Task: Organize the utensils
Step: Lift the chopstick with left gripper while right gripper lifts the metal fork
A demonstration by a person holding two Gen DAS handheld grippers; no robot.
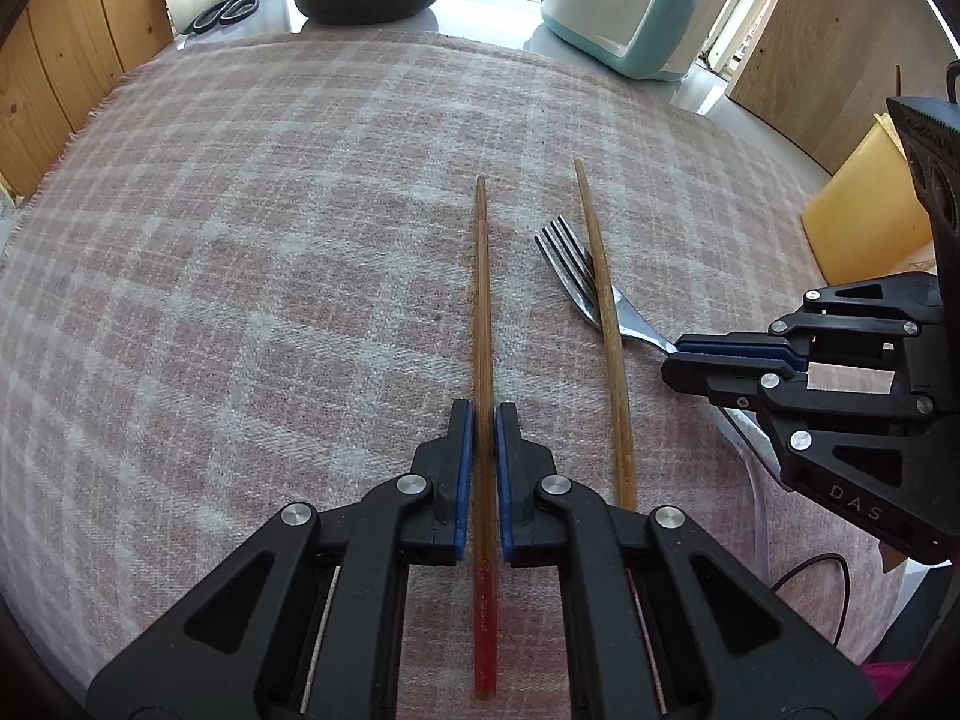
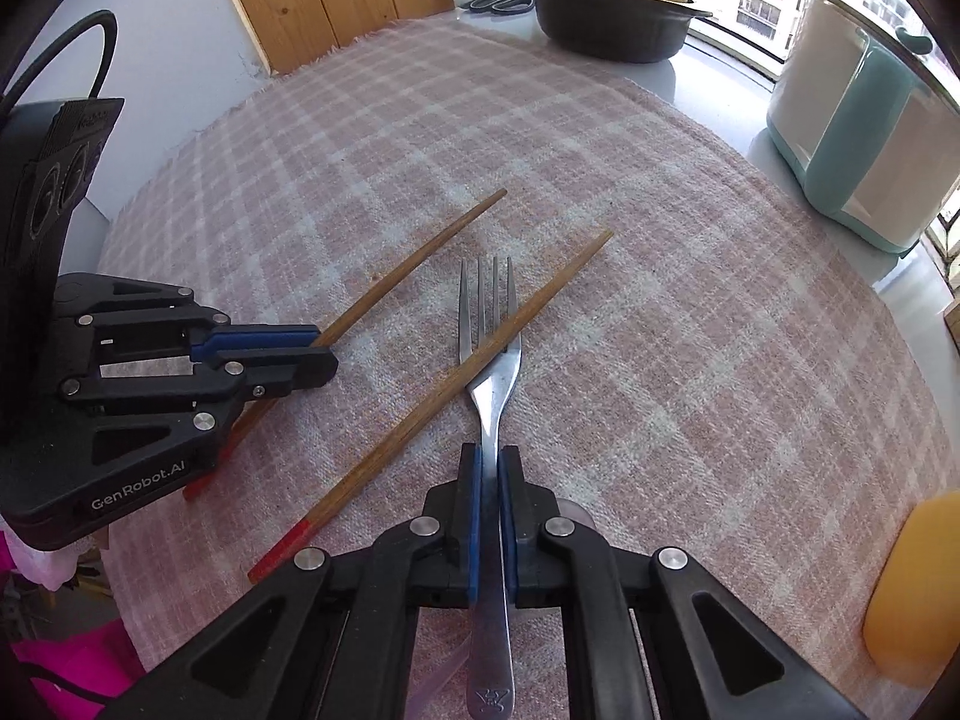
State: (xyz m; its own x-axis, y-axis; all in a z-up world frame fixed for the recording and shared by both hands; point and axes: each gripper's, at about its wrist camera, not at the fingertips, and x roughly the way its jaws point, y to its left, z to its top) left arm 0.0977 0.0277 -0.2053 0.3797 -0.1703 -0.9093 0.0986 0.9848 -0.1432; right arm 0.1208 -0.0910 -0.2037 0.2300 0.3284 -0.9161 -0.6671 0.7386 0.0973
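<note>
Two wooden chopsticks with red ends and a steel fork lie on a pink checked cloth (image 1: 240, 240). My left gripper (image 1: 483, 414) is shut on the left chopstick (image 1: 482, 300), gripping it partway along its shaft. The second chopstick (image 1: 606, 324) lies to its right, resting across the fork (image 1: 576, 276) over the tines. My right gripper (image 2: 489, 459) is shut on the fork (image 2: 489, 324) at its neck, and the second chopstick (image 2: 456, 384) crosses on top of the fork. In the right wrist view the left gripper (image 2: 324, 354) holds the other chopstick (image 2: 420, 264).
At the far edge stand a black pot with a yellow lid (image 2: 612, 6), scissors (image 1: 225, 6) and a white-and-teal appliance (image 2: 864, 138). A yellow object (image 2: 918, 588) sits at the right. Wooden panels (image 1: 60, 60) line the left side.
</note>
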